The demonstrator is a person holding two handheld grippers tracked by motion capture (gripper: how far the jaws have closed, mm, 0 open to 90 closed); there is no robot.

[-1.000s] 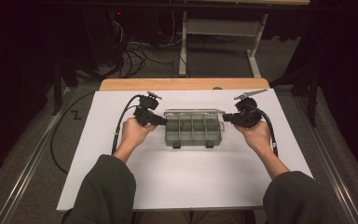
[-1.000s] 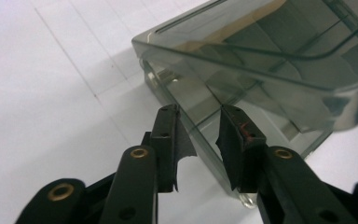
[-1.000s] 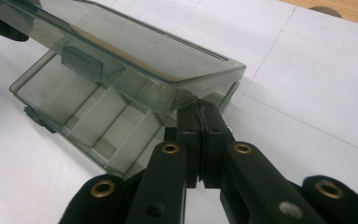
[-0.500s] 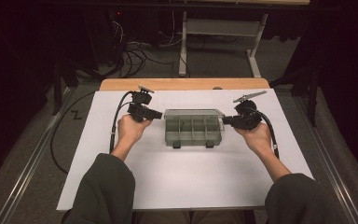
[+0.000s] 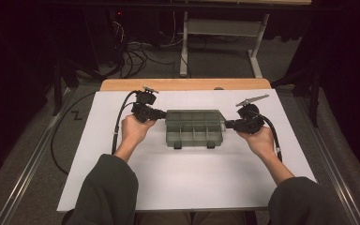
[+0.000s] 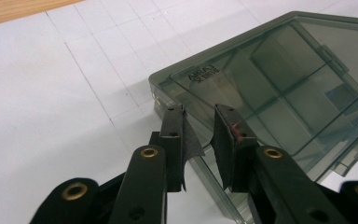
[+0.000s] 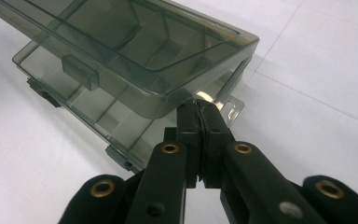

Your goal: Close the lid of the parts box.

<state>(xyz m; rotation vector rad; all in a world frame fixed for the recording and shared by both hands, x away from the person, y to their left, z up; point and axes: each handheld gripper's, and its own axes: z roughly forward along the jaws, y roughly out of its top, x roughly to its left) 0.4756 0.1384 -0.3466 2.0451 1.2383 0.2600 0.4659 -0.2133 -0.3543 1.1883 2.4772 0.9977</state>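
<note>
high: above, facing forward-down, far | gripper views: close along jaws | shared: organizer box (image 5: 194,127) corners

There is one clear grey box (image 5: 194,129) in the middle of the high view, on one white table (image 5: 178,187). Two grippers are there, the left gripper (image 5: 158,113) and the right gripper (image 5: 228,124). Two hands hold them.

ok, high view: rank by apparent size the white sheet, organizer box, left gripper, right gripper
1. white sheet
2. organizer box
3. left gripper and right gripper: look about alike, so no ranking between them.
</note>
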